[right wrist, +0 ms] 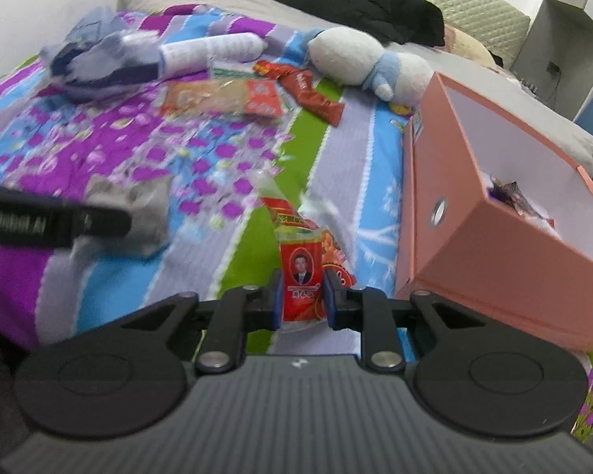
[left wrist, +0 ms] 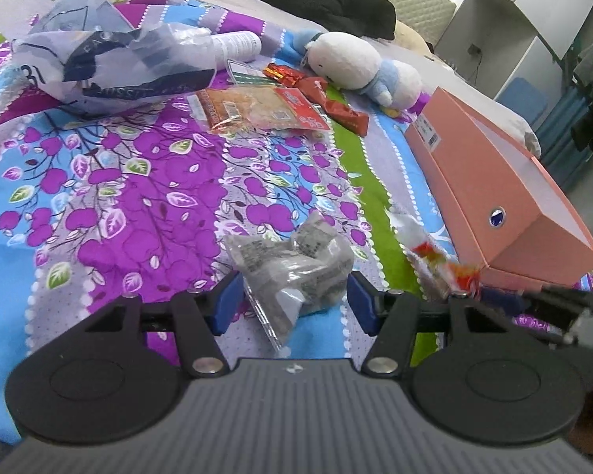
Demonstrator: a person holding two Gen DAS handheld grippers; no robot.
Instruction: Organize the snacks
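Red snack packet [right wrist: 301, 288] sits upright between the right gripper [right wrist: 301, 296] jaws, clamped on both sides, above the bed's floral sheet [right wrist: 99, 150] just beside the pink box [right wrist: 490, 245]. Grey-clear snack bag [left wrist: 292, 272] lies between the left gripper [left wrist: 294, 300] jaws; pads meet its sides, so it looks gripped, jaws fairly wide. Right wrist view looks into the box: white inside, wrappers [right wrist: 512, 195] at the near end. Left wrist view shows only the box's outer wall, plus the red packet blurred at its corner. Further off in both: loose red snacks [left wrist: 316, 91], plastic bag [left wrist: 99, 63], plush toy [left wrist: 355, 63].
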